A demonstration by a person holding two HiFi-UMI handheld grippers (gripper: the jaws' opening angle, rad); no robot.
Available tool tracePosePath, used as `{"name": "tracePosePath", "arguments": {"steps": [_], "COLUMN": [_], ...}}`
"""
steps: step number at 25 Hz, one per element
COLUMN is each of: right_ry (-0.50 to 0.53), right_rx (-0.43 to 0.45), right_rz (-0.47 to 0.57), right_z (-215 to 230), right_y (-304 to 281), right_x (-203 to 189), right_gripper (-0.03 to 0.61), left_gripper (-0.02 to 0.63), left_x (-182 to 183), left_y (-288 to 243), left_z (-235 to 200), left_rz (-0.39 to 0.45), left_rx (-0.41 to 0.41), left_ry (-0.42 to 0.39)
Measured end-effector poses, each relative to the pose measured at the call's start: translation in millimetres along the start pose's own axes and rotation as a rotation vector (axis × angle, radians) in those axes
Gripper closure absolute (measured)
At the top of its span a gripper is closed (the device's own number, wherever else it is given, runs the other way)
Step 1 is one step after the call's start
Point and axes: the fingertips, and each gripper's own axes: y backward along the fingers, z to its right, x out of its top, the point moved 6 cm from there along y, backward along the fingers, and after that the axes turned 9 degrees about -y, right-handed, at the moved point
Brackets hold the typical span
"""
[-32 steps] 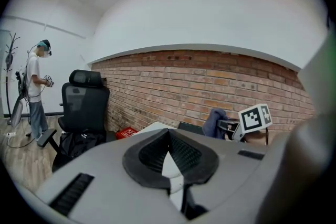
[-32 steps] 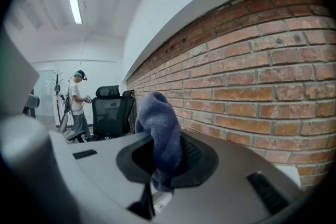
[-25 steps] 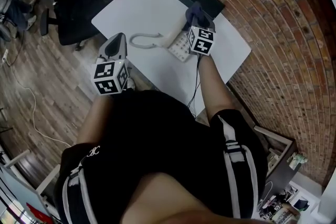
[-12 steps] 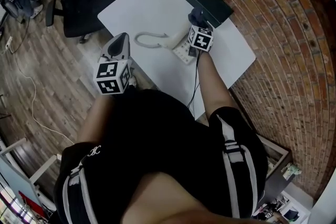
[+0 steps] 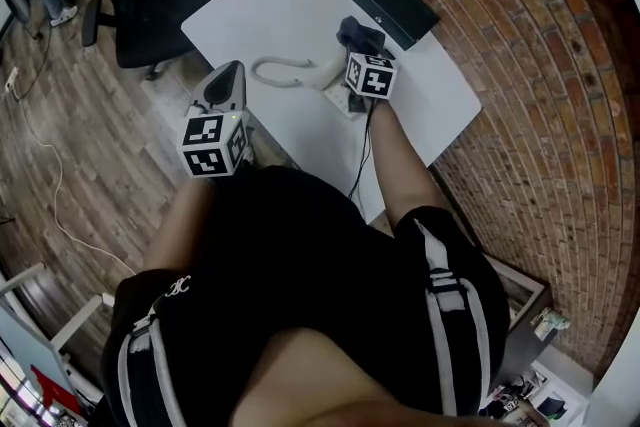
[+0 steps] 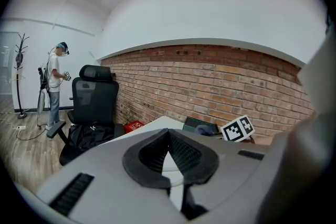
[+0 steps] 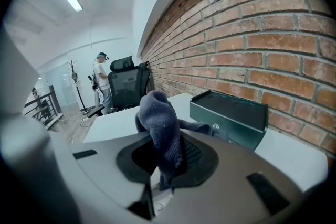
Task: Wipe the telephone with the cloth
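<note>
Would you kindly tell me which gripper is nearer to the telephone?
Right. The right gripper, shut on the cloth, is over the telephone; the left gripper hangs apart at the table edge.

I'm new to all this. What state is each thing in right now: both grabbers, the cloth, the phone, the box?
Left gripper: fingers shut, empty, held up near the table edge.
Right gripper: fingers shut on the cloth, over the telephone.
Cloth: bunched, sticking up between the fingers.
Handset: off the base, lying on the table.
Black box: closed.
</note>
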Motion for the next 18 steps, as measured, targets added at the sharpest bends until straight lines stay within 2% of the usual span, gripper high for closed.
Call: {"name": "tracePosePath", "arguments": {"steps": [10, 18], "right_ry": [0.039, 0.147], "right_rx": [0.206, 0.308], "right_rz": [-0.100, -0.200], "right_z": [-48, -84], "right_y": [15, 23], "right_x": [-41, -90], "right_gripper": [0.554, 0.554], "left_gripper": [0.612, 0.612], "left_x": [-10, -18], "left_y": [7, 14], "left_z": [0, -3], "left_rz": [-0.022, -0.038], "left_rx": [0.017, 0.040], "left_ry": [0.019, 0.047]}}
